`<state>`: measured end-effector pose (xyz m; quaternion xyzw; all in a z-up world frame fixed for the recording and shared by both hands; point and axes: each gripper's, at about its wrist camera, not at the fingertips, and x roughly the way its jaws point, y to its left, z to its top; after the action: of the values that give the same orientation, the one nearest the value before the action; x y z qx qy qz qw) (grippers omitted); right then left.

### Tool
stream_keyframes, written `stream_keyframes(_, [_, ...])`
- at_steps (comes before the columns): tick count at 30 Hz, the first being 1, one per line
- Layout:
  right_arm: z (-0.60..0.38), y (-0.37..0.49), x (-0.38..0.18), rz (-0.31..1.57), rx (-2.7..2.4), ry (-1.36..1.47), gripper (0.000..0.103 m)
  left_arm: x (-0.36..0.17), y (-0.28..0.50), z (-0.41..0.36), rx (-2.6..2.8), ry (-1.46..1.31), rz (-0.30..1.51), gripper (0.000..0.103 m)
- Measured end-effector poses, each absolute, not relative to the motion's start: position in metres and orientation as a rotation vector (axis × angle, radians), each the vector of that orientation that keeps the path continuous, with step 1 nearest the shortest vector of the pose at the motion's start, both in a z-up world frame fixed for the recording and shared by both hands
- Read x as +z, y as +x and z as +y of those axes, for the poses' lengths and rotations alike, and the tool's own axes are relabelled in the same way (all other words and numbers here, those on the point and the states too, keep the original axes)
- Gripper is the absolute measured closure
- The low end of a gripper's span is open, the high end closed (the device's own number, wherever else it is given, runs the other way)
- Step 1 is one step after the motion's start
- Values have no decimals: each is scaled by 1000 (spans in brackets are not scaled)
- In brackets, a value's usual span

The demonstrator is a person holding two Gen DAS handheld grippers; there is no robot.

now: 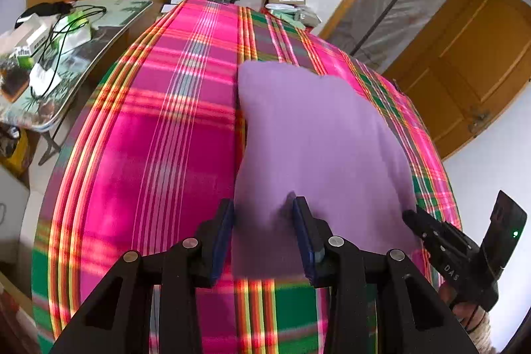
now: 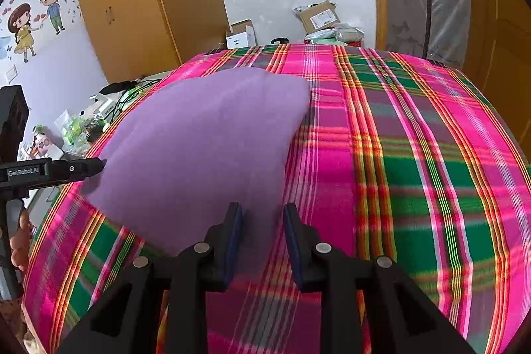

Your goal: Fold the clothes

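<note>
The purple cloth lies folded on the plaid blanket. My left gripper and my right gripper sit at its near edge, jaws apart, pads not pinching, cloth between them. If I pull back crooked, a finger could snag the soft edge and drag the fold open.
</note>
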<state>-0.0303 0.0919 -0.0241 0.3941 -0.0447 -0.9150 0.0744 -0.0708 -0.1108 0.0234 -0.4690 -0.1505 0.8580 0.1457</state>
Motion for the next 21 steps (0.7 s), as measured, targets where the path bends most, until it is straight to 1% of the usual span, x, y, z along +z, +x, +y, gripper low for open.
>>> stream_keyframes(9, [87,-3,-34,-105,-2721,1279,77,19,-54,-110,2502,-1361,-451,64])
stream_keyframes(19, [68,26,-35,-77,-2715,1285,77,19,-20,-93,2514,-1407,-394,65])
stream_keyframes(21, [62,27,-37,-53,-2727,1294,76,18,-13,-84,2530,-1414,-355,65])
